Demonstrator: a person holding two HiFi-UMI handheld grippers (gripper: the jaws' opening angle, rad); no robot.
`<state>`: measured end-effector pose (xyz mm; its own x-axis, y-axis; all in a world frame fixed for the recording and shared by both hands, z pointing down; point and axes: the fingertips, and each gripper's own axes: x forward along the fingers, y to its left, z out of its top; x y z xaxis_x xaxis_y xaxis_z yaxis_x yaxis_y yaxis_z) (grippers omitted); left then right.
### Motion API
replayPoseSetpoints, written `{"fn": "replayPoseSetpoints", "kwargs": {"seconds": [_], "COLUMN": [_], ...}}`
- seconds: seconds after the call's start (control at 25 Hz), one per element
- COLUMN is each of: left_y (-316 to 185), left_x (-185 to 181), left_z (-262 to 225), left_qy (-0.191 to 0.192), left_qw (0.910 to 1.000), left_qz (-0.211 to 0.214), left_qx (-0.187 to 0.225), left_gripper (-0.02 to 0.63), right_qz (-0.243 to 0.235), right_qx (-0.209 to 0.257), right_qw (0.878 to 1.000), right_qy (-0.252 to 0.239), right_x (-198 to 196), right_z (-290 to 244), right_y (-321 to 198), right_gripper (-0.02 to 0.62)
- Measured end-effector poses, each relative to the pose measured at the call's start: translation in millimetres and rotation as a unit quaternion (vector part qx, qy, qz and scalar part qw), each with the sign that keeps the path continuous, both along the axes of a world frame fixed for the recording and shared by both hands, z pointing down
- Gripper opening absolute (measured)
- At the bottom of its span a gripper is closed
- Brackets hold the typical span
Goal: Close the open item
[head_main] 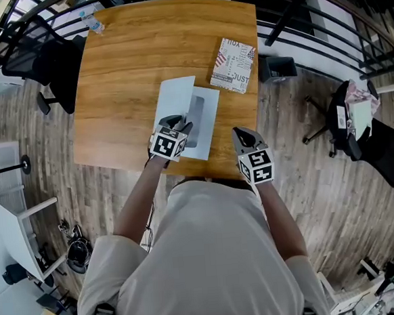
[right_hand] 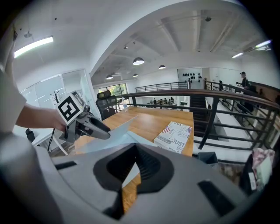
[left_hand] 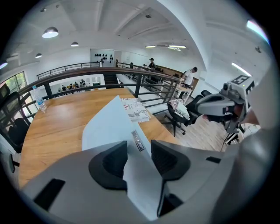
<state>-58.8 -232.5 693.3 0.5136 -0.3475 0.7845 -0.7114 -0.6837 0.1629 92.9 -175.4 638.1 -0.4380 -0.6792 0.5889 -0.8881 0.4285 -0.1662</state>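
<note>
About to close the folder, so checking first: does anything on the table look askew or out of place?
Only the folder: its cover stands lifted, not flat, its edge between the open left tongs. The book lies slightly skewed; nothing spilled or damaged.

Location type: open-plan office, on a gallery level.

Identifying features, referenced to the wooden table (head_main: 128, 63):

- A black metal railing (head_main: 296, 33) runs along the far and right sides of the table.
- A black swivel chair (head_main: 47, 63) stands at the table's left edge. A second chair (head_main: 358, 134), on a star base and draped with clothing, stands well to the right.
- White desks (head_main: 12, 229) stand to the left of the table.
- Wood-plank flooring (head_main: 302, 199) surrounds the table.
- Dome lamps (left_hand: 50, 32) and a strip light (right_hand: 33, 46) hang from the white ceiling above the table.
- Beyond the railing, people (left_hand: 189, 75) occupy further workstations.
</note>
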Motion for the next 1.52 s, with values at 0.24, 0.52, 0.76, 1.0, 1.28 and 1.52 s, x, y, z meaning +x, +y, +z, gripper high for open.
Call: {"fn": "replayPoseSetpoints", "kwargs": {"seconds": [0.24, 0.52, 0.76, 1.0, 1.28, 1.52], "left_y": [3.0, 13.0, 14.2, 15.2, 19.2, 20.8], "left_x": [19.5, 39.5, 53.3, 65.4, 75.1, 82.0], "left_z": [15.6, 40.9, 60.3, 84.9, 106.0, 123.2], "left_qy": [0.001, -0.006, -0.016, -0.030, -0.050, -0.059], "left_qw": [0.9998, 0.9989, 0.9980, 0.9972, 0.9956, 0.9940], "left_qz": [0.010, 0.026, 0.036, 0.044, 0.048, 0.052], "left_qx": [-0.014, -0.038, -0.050, -0.052, -0.063, -0.076], "left_gripper": [0.172, 0.164, 0.164, 0.164, 0.164, 0.164], "right_qz": [0.008, 0.022, 0.029, 0.036, 0.044, 0.047], "right_qx": [-0.008, -0.019, -0.030, -0.041, -0.055, -0.067], "right_qw": [1.000, 1.000, 0.999, 0.999, 0.997, 0.997], "right_qy": [-0.001, -0.002, -0.002, -0.004, -0.008, -0.011], "right_x": [7.5, 20.8, 27.9, 35.2, 42.3, 45.5], "right_z": [6.9, 14.3, 22.5, 30.4, 40.3, 51.3], "right_y": [1.1, 3.8, 6.6, 9.1, 14.1, 17.8], "right_gripper": [0.003, 0.003, 0.003, 0.002, 0.003, 0.002]}}
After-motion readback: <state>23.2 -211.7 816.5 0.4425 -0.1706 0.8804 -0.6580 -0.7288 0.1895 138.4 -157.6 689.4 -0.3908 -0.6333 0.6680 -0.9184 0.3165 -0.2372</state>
